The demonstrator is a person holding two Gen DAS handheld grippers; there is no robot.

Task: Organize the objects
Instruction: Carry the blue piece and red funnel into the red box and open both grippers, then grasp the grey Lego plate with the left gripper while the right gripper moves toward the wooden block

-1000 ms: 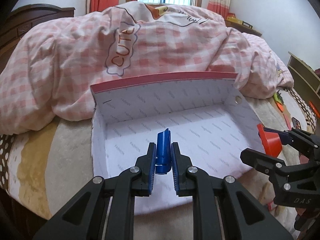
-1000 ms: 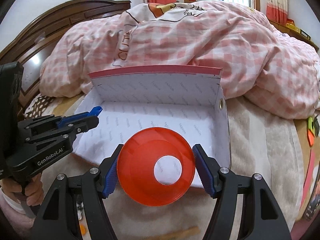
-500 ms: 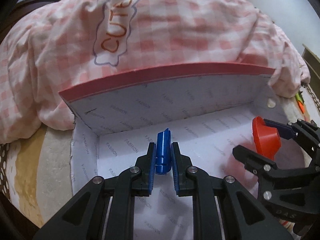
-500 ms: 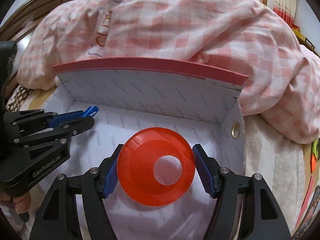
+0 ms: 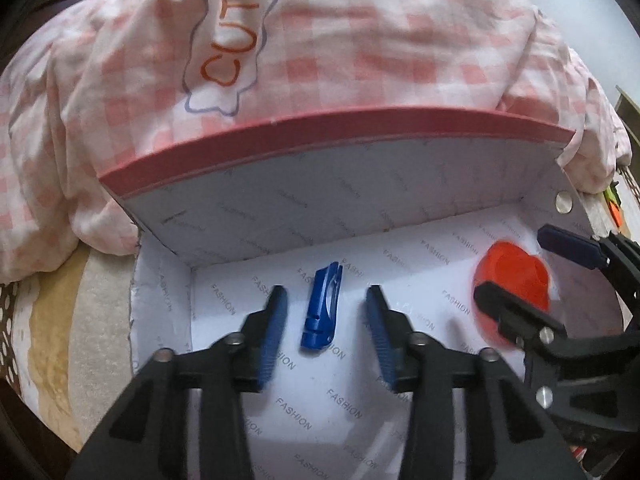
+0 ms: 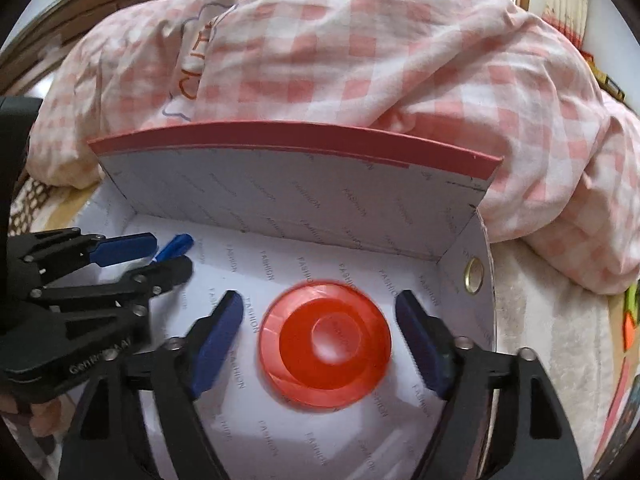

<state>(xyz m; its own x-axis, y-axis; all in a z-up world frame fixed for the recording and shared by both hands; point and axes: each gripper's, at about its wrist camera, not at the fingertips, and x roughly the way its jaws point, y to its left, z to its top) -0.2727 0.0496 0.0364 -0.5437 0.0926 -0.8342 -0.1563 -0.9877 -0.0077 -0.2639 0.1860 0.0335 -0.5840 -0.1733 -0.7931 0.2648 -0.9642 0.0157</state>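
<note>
A small blue plastic clip (image 5: pixel 322 307) lies on the floor of the open white box (image 5: pixel 280 200), between the fingers of my left gripper (image 5: pixel 326 294), which is open and empty. Its tip also shows in the right wrist view (image 6: pixel 176 245). An orange cone-shaped disc (image 6: pixel 325 343) with a centre hole lies on the box floor between the fingers of my right gripper (image 6: pixel 320 302), which is open and empty. The disc also shows in the left wrist view (image 5: pixel 514 276), with the right gripper (image 5: pixel 516 262) around it.
The box (image 6: pixel 280 184) has a red-edged back wall and "FASHION" lettering inside, with a metal eyelet (image 6: pixel 474 270) on its right wall. It rests on a bed against a heaped pink checked duvet (image 5: pixel 340 48). A dark wooden headboard (image 6: pixel 104 12) stands at the left.
Both grippers moved forward and down into the box, then opened. The blue clip and the orange disc were let go and now lie on the box floor.
</note>
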